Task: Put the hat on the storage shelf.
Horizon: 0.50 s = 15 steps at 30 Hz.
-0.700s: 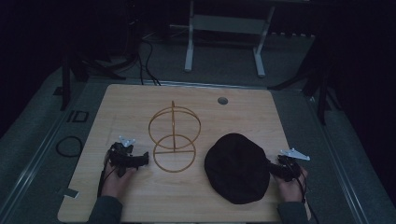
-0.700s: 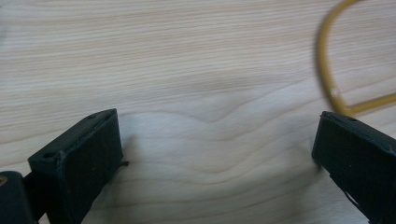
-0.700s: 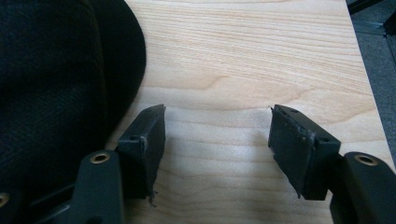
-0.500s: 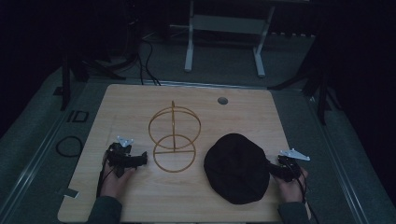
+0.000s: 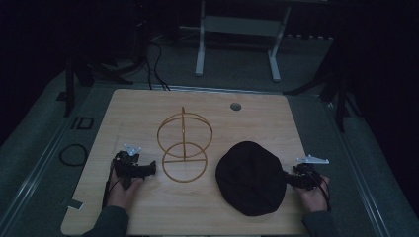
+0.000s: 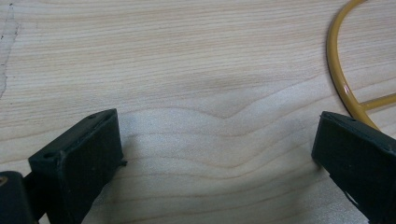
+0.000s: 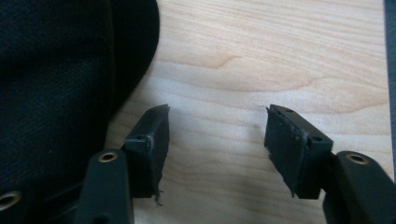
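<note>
Lying flat at the lower right of the high view, a black cap (image 5: 251,177), its near edge close to the table's (image 5: 148,106) bottom border, bare wood all round it. Seen again at the left of the right gripper view (image 7: 60,88), rim curving down past one black jaw. Held just right of the cap, near the table's right edge, the right gripper (image 5: 295,178); jaws spread wide in its own view (image 7: 217,140), bare wood between them, one jaw just beside the cap's rim, whether touching cannot be told. Standing left of the cap at frame centre, well apart from it, a yellow wire stand (image 5: 184,147) of two rings on an upright rod. Resting at the lower left, just beside the stand's bottom ring, the left gripper (image 5: 152,169); jaws parted wide in its own view (image 6: 217,149), wood grain between them, the ring (image 6: 343,84) curving in at the upper right. Open tabletop across the whole far half, up to a small round grommet (image 5: 235,106). No readable writing on cap, stand or table.
</note>
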Tool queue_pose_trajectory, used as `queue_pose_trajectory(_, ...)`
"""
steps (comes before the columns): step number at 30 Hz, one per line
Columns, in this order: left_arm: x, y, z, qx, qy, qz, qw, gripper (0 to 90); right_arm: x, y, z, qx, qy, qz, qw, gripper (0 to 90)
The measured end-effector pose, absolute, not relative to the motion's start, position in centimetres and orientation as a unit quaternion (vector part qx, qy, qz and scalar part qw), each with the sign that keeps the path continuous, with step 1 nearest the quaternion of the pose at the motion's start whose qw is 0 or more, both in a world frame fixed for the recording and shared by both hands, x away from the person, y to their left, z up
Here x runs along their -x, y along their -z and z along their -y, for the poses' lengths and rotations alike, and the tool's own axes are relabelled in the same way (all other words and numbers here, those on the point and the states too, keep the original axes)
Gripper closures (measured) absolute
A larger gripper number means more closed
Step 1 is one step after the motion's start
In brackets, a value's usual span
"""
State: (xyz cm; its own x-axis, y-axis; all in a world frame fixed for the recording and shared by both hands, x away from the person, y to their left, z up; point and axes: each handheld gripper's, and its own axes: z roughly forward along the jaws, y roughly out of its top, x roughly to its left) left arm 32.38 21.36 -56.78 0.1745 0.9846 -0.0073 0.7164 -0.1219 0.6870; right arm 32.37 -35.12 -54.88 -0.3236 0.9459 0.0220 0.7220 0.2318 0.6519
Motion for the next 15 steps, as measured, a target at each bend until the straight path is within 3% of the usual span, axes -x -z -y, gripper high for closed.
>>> queue_pose_trajectory(2, -32.4, 56.8, -21.4, -0.714, -0.234, -0.596, 0.286, 1.2, -32.5, 54.4, 35.6, -0.551, -0.285, -0.766, 0.168, 44.7)
queue_pose_trajectory(6, -32.4, 56.8, -21.3, -0.714, -0.234, -0.595, 0.286, 1.2, -32.5, 53.8, 36.0, -0.546, -0.284, -0.772, 0.159, 45.0)
queue_pose_trajectory(15, -32.4, 56.8, -21.1, -0.712, -0.235, -0.596, 0.286, 1.2, -31.9, 50.1, 35.7, -0.511, -0.285, -0.795, 0.162, 48.5)
